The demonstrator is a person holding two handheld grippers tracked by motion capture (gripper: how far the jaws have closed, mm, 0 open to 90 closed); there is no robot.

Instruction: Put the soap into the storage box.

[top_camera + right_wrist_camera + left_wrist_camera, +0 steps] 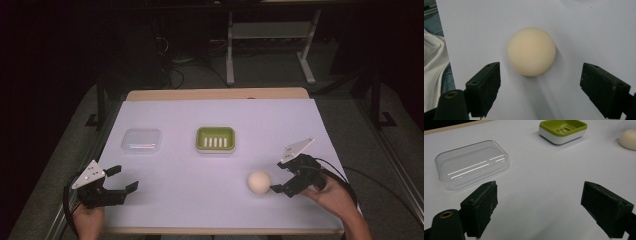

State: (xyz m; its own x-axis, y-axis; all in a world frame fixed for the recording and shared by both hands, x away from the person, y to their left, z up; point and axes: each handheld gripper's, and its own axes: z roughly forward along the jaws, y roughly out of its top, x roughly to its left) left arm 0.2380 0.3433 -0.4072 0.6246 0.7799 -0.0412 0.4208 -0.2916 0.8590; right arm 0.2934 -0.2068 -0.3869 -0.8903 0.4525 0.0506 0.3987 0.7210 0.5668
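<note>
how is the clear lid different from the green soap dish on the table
The clear lid is see-through and colourless; the green soap dish is opaque, green on a white base. The lid lies dome-up with a smooth, unbroken top, while the dish sits open side up with drain slots in its floor. The lid is left of the dish, nearer the left gripper. Both are rounded rectangles, alike in size, resting untouched on the table.

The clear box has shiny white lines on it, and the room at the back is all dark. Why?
In the left gripper view, the stripes on the clear lid are glare from lights overhead. In the high view, light falls on the white table while the floor behind stays dim. In the right gripper view, the round soap casts a soft shadow to one side.
</note>
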